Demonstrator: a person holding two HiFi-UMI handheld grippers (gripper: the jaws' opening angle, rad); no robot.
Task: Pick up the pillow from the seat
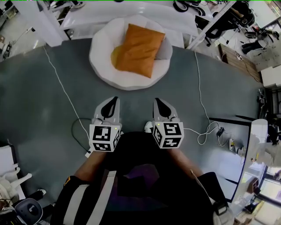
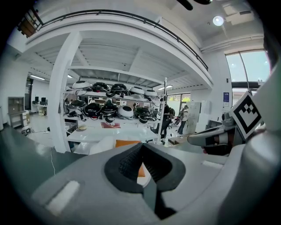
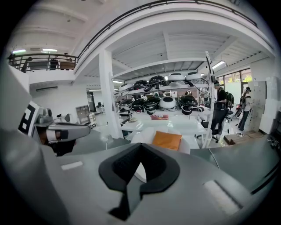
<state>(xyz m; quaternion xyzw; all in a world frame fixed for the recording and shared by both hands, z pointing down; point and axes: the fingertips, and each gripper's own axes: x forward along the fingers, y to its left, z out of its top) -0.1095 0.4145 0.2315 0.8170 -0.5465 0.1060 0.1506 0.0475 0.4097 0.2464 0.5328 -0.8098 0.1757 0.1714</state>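
Note:
An orange pillow (image 1: 137,49) lies on a round white seat (image 1: 102,66) at the top middle of the head view, leaning against its back. Both grippers hang side by side well short of the seat, over grey floor. My left gripper (image 1: 116,99) is shut with nothing in it, and my right gripper (image 1: 155,100) is shut and empty too. In the left gripper view the pillow (image 2: 127,143) peeks over the closed jaws. The right gripper view shows the pillow (image 3: 167,139) on the seat (image 3: 142,136) ahead, beyond the tips.
White cables (image 1: 61,85) run across the grey floor left and right (image 1: 201,99) of the seat. White tables (image 1: 105,13) stand behind the seat, a pillar (image 1: 41,22) at the far left. A white cabinet (image 1: 243,145) and clutter sit at the right edge.

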